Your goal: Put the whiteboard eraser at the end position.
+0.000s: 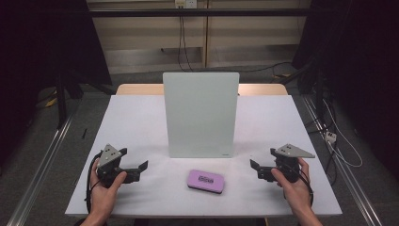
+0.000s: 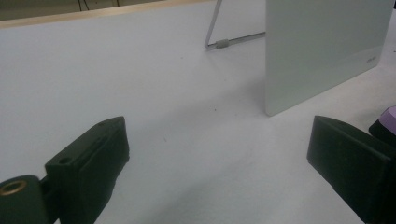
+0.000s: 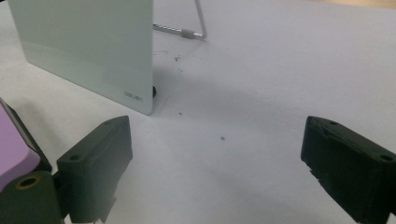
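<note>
A pale green board (image 1: 200,114) stands upright on a wire stand in the middle of the white table (image 1: 131,122). In front of it lies a purple eraser (image 1: 206,181) with a black base. My left gripper (image 1: 140,170) rests low at the front left, open, jaws empty and pointing right toward the eraser. My right gripper (image 1: 255,169) sits at the front right, open and empty, pointing left. In the left gripper view the board (image 2: 322,51) is ahead on the right and the eraser's corner (image 2: 390,116) peeks past the right jaw. In the right gripper view the board (image 3: 88,46) is upper left, the eraser (image 3: 14,144) at the left edge.
The board's wire stand (image 2: 219,43) props it from behind. The table's wooden far edge (image 1: 141,88) shows beyond the white cover. Cables (image 1: 339,146) trail on the floor to the right, and dark curtains flank both sides.
</note>
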The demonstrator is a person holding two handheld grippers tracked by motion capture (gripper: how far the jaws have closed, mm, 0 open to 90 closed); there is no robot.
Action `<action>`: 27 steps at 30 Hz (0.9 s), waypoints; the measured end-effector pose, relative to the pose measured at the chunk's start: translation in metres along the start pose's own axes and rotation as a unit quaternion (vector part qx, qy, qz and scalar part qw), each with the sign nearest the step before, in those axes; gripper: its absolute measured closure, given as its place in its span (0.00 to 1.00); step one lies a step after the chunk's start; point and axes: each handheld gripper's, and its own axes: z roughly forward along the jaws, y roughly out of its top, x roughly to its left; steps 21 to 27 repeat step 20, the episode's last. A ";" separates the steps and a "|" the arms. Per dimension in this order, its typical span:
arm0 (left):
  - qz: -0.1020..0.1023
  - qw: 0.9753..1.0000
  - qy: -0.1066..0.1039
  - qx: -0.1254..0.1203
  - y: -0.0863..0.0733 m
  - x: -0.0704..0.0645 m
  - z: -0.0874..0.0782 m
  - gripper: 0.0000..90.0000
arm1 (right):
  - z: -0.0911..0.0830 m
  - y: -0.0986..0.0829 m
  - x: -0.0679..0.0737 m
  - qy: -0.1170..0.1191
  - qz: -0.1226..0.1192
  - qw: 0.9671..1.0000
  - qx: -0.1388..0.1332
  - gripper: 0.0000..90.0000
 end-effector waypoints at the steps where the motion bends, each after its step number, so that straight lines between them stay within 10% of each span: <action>1: 0.000 1.000 0.000 0.000 0.000 0.000 0.000 0.06 | -0.001 -0.002 -0.002 -0.003 0.000 1.000 0.000 0.10; 27: 0.001 1.000 0.006 0.002 0.000 0.002 0.001 0.06 | -0.010 -0.021 -0.019 -0.018 0.019 1.000 0.001 0.10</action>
